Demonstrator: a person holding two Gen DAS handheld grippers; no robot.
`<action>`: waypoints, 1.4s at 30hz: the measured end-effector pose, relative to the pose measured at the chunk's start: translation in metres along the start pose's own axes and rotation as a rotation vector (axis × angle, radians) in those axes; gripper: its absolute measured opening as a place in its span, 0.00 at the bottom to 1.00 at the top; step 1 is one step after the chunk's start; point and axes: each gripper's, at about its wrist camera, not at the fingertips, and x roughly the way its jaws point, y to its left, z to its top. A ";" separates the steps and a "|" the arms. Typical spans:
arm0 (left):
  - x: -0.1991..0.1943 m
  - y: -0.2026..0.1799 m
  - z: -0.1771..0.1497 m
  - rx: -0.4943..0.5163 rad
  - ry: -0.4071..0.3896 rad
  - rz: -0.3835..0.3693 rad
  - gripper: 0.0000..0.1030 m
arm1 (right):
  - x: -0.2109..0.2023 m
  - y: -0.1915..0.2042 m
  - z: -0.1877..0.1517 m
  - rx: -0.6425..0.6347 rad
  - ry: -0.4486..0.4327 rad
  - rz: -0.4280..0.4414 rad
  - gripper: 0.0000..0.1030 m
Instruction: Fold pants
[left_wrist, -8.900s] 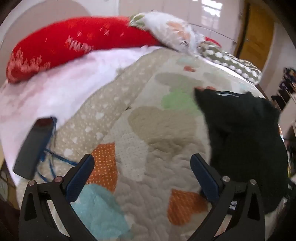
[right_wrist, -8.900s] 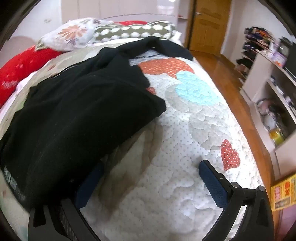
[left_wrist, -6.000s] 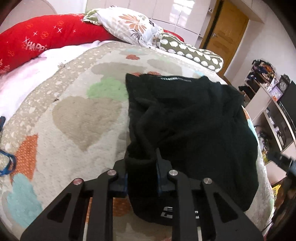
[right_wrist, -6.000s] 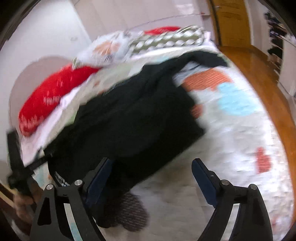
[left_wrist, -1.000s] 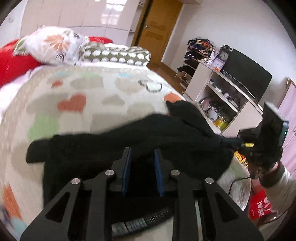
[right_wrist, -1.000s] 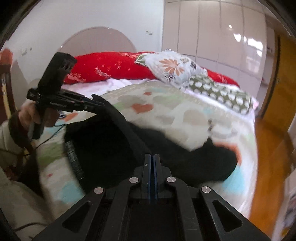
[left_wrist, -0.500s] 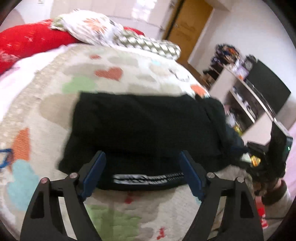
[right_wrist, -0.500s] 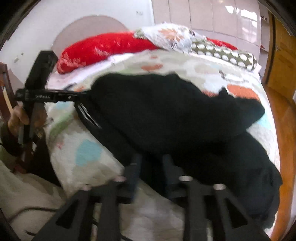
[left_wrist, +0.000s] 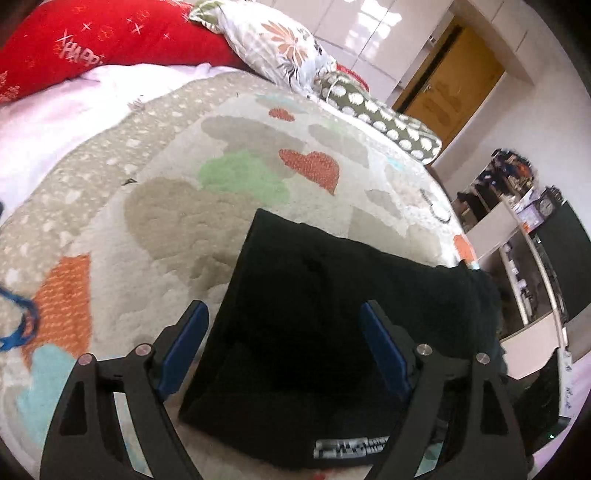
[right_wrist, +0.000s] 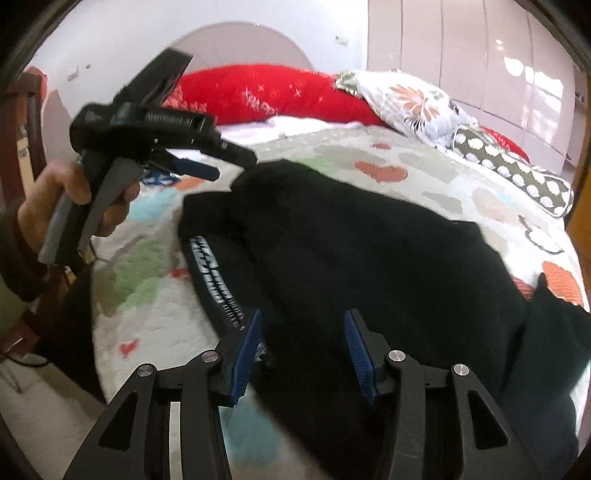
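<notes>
Both sets of jaws have just been opening and stand apart, gripping nothing: left gripper (left_wrist: 280, 345) and right gripper (right_wrist: 303, 350) hover over the black pants (left_wrist: 332, 332), which lie folded on the quilt (left_wrist: 166, 221) near its front edge. Smooth the layers flat, then regrip matched corners for the next fold.

Black pants (left_wrist: 332, 314) lie folded flat on the heart-patterned quilt (left_wrist: 166, 206).
</notes>
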 end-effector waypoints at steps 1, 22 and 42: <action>0.004 -0.002 0.001 0.007 -0.004 -0.014 0.81 | 0.003 -0.001 0.001 -0.002 0.004 -0.009 0.38; -0.029 0.013 -0.038 0.030 -0.016 0.038 0.41 | -0.012 0.027 -0.007 0.067 0.027 0.076 0.02; -0.036 0.004 -0.026 0.035 -0.031 0.008 0.41 | -0.005 0.021 -0.003 -0.022 0.005 -0.022 0.04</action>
